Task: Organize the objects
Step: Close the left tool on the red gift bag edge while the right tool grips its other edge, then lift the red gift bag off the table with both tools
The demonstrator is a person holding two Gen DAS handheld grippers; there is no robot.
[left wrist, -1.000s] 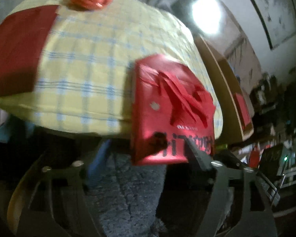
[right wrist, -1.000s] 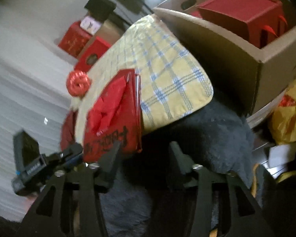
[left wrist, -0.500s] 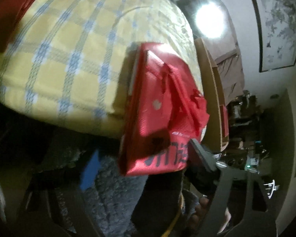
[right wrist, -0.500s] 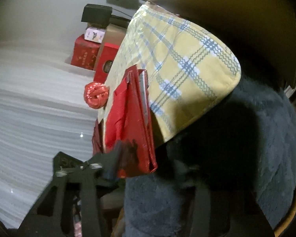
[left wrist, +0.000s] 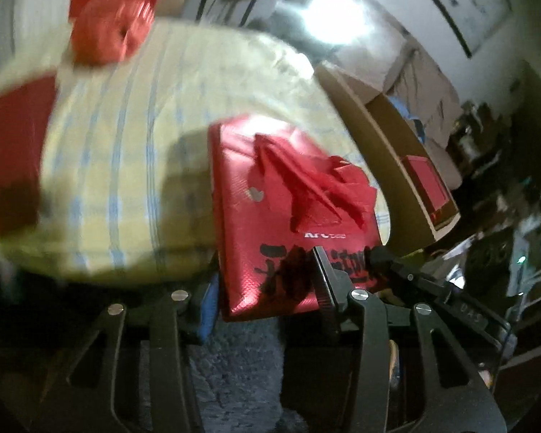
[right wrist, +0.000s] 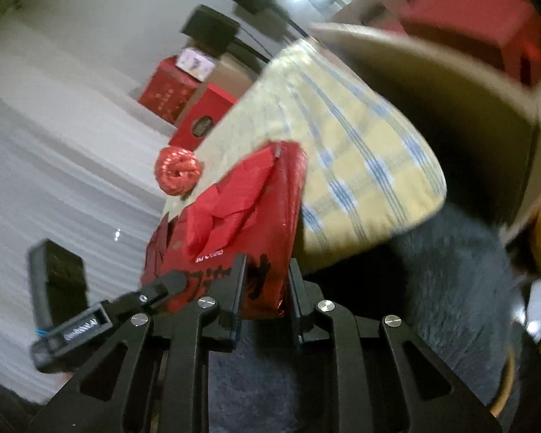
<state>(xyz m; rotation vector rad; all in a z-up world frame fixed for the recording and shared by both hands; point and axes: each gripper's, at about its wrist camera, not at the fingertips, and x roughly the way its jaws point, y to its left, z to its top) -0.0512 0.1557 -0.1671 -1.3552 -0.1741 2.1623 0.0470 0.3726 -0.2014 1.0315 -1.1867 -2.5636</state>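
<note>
A flat red gift bag (left wrist: 288,209) with black writing and red handles lies on the near edge of a yellow checked cloth (left wrist: 126,151). My left gripper (left wrist: 263,274) has its fingers on either side of the bag's near edge, about as wide as the bag. In the right wrist view the same bag (right wrist: 241,223) stands edge-on, and my right gripper (right wrist: 265,278) is shut on its near corner. The left gripper's body (right wrist: 90,321) shows at the bag's left side.
A red ball of ribbon (left wrist: 108,32) (right wrist: 178,173) sits farther back on the cloth. A cardboard box (left wrist: 389,166) (right wrist: 451,83) holding red boxes stands to the right. Red boxes (right wrist: 184,104) stand by the far wall. Grey fleece (right wrist: 396,324) lies below the cloth.
My right gripper has closed in from an open stance onto the bag's near corner. The left gripper has swung and now sits around the bag's near edge. The bag stays on the cloth.
</note>
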